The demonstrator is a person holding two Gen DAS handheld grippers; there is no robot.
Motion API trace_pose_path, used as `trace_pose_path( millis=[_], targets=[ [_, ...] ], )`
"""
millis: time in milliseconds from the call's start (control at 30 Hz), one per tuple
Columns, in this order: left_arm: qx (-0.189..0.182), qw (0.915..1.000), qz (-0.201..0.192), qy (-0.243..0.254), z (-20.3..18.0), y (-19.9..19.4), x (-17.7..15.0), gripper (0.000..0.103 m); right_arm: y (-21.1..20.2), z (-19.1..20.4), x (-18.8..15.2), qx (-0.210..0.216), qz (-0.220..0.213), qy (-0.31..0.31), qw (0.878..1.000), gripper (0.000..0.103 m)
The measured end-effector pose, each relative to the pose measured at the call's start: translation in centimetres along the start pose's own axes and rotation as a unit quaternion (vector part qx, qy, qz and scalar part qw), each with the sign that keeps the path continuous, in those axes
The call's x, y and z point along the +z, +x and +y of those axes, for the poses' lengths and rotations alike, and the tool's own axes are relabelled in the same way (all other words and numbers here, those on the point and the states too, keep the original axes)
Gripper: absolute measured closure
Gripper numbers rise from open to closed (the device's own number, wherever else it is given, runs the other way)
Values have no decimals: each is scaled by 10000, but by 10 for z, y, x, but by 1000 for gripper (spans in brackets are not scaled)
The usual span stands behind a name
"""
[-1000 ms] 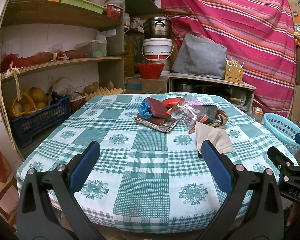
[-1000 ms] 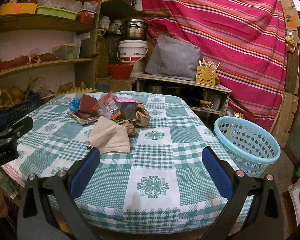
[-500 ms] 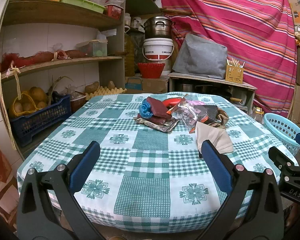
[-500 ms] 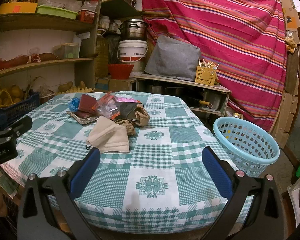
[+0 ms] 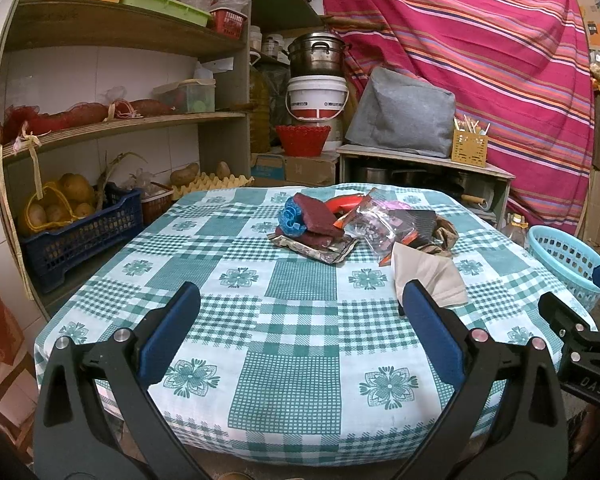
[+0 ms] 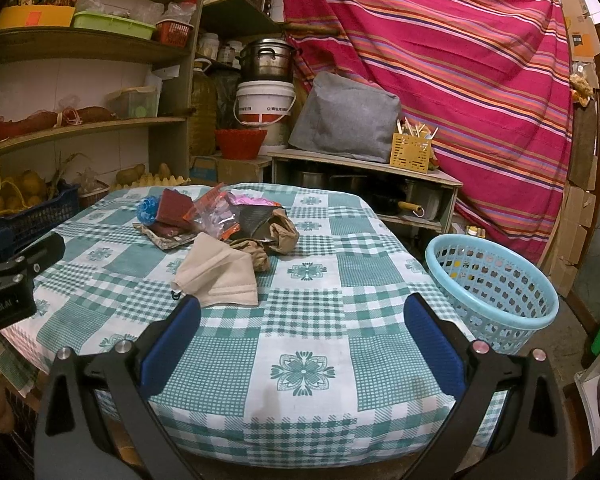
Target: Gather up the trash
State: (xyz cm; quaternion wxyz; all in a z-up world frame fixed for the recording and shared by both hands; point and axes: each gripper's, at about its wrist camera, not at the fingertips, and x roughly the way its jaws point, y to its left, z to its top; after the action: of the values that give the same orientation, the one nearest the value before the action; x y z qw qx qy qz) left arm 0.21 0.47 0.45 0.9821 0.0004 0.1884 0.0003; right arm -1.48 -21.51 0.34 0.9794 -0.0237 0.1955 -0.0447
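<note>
Both grippers hang at the near edge of the desk (image 5: 300,392), which is covered in a green and white checked cloth. The left gripper (image 5: 298,300) is spread wide with nothing between its blue pads, and the right gripper (image 6: 300,312) is spread just as wide and also holds nothing.

The trash sits in a loose pile toward the far side of the desk, well apart from both grippers. Nearest to them lies a folded beige cloth mask (image 6: 220,276), touching a crumpled brown paper bag (image 6: 278,232) behind it. A clear plastic bag with an orange edge (image 5: 374,226) rests in the middle of the heap, and to its left a dark red packet (image 5: 316,216) lies on a flattened foil wrapper (image 5: 320,250), with a blue crinkled piece (image 5: 291,218) against it.

A light blue plastic basket (image 6: 496,280) stands off the right side of the desk, lower than its top.
</note>
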Motion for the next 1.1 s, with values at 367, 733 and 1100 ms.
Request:
trace_pose_path(
  millis=[367,733,1100],
  targets=[
    [8,10000,7,1,0,0,0,5,0,-2,0,-10,-10,-5,10000,4],
    [11,10000,9,0,0,0,-1,5,1,-4,-1,-12,-2,-8,10000,4],
    [4,10000,11,10,1,2,-2,5,2,-7,-1,-30,0,12,10000,4]
  ],
)
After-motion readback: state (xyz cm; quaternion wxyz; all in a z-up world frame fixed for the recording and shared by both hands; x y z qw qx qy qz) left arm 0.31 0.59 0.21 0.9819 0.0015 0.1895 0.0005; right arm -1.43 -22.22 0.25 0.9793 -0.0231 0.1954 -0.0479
